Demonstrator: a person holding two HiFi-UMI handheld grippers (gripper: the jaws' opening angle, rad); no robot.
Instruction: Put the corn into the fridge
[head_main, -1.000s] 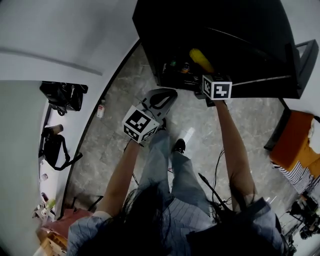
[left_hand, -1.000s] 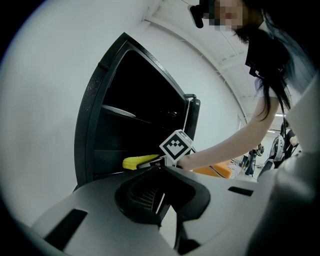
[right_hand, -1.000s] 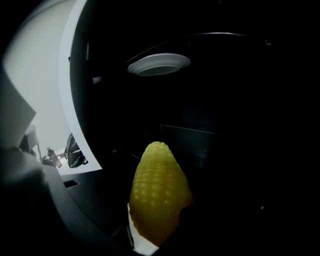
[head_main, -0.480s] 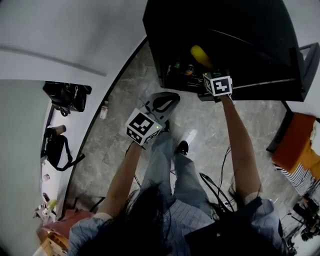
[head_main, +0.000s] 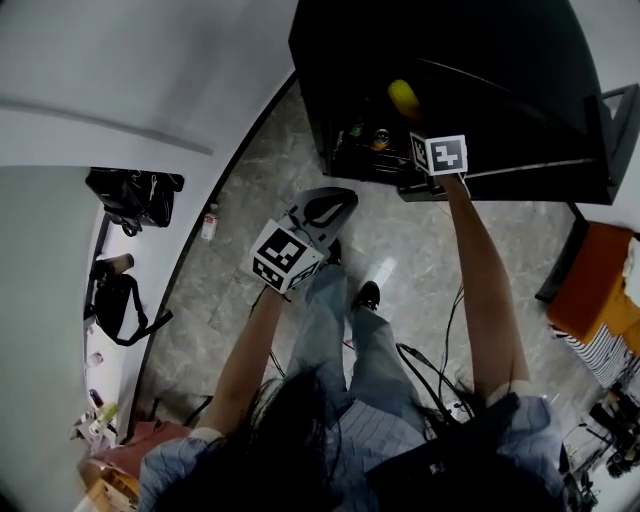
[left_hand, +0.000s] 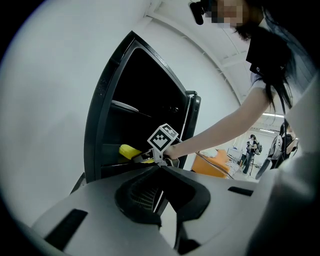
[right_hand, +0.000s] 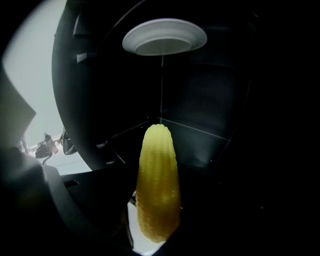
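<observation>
Grey marbled floor (head_main: 400, 230) ran betw. a curved white wall and an open black fridge (head_main: 450, 60). R arm was stretched fwd, w/ the right gripper (head_main: 415, 130) at the fridge opening, its jaws clamped on the thick end of the corn (head_main: 403, 97). Right gripper view: corn (right_hand: 159, 185) stood up from the jaws, tip aimed at the dark back corner of the compartment, not resting on any shelf. White plate (right_hand: 164, 36) sat higher up inside. Left gripper (head_main: 322, 205) hung back over the floor near the person's leg, well apart from the fridge; jaws together at the tips, nothing betw. them. Left gripper view caught the yellow cob (left_hand: 129, 151) just inside the fridge frame. Dark bags (head_main: 130, 192) lay by the wall on the L, orange seat (head_main: 590, 280) off to the R.
</observation>
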